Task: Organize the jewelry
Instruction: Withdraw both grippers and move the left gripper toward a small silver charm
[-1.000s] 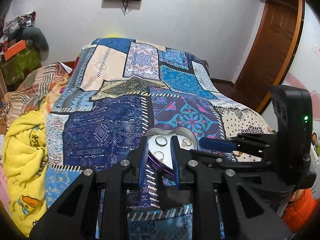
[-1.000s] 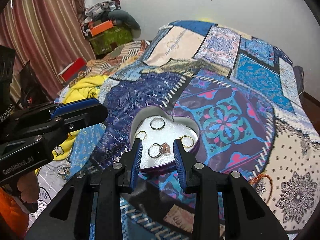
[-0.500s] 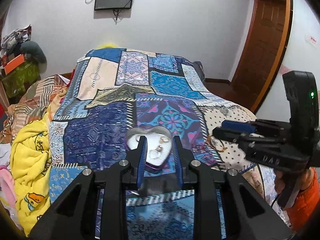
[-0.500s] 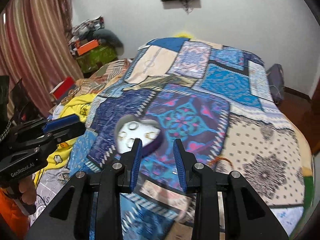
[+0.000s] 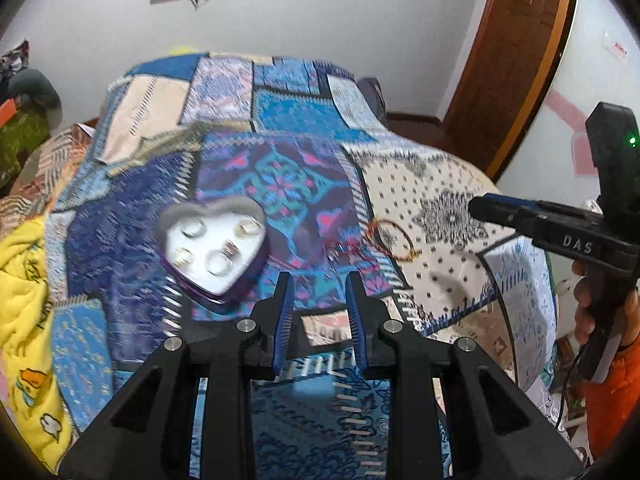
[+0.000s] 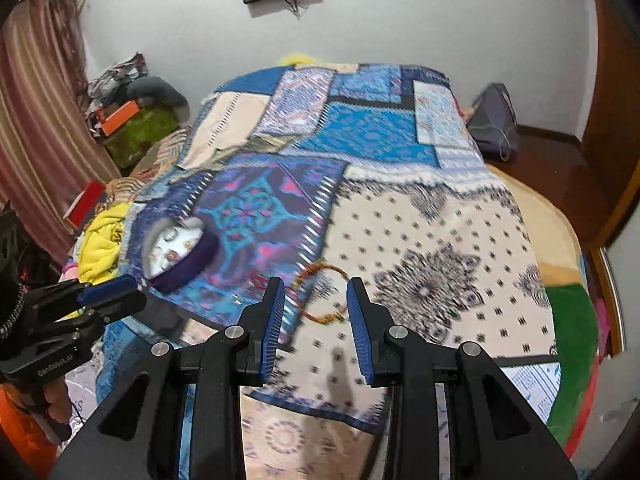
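A purple heart-shaped tin (image 5: 214, 248) with several rings on its white lining lies on the patchwork bedspread; it also shows in the right wrist view (image 6: 178, 248), far left. A thin brown beaded bracelet (image 5: 390, 238) lies on the cream patch, right of the tin. In the right wrist view the bracelet (image 6: 322, 294) lies just beyond and between the fingertips. My left gripper (image 5: 318, 284) is open and empty, above the spread right of the tin. My right gripper (image 6: 315, 292) is open and empty above the bracelet.
The patchwork bedspread (image 6: 360, 128) covers the whole bed. A yellow blanket (image 5: 20, 280) bunches at the left edge. A wooden door (image 5: 516, 52) stands at the right. Boxes and clothes (image 6: 128, 116) pile by the curtain. A grey bag (image 6: 494, 120) sits on the floor.
Both grippers have pulled back from the tin and swung right. The tin now sits to the left in both views and the bracelet has come in front of the right gripper.
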`<state>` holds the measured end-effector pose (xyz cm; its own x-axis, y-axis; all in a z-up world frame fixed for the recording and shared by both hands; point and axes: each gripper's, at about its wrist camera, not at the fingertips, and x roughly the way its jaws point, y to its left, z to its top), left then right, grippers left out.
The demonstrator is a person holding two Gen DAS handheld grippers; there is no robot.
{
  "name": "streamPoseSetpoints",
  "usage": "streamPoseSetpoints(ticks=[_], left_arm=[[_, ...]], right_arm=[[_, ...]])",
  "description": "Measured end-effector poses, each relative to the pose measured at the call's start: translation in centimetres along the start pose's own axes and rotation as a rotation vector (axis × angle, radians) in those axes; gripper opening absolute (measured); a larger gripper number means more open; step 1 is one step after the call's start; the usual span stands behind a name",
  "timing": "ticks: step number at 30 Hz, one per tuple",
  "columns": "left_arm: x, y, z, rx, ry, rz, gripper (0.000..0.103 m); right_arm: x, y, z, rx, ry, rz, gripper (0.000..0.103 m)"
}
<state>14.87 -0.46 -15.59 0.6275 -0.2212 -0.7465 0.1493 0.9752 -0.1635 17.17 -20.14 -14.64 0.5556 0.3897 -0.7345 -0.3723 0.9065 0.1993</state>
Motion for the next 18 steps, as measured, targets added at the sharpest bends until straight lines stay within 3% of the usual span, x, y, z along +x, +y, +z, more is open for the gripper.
streamPoseSetpoints(ticks=[7,11,18], left_arm=[[4.5,-0.7,-0.7,0.013,0.099,-0.021,0.026],[6.2,-0.6,-0.9,0.016,0.132,-0.02,0.026],[8.0,0.0,-0.7,-0.014,0.144,-0.043,0.026]], right_arm=[[2.5,-1.6,-1.3,0.006,0.086,0.018,0.029],[3.7,-1.5,-1.9,0.004,0.11,0.053,0.046],[6.4,-0.7,-1.5,-0.049,0.154,0.053,0.046]])
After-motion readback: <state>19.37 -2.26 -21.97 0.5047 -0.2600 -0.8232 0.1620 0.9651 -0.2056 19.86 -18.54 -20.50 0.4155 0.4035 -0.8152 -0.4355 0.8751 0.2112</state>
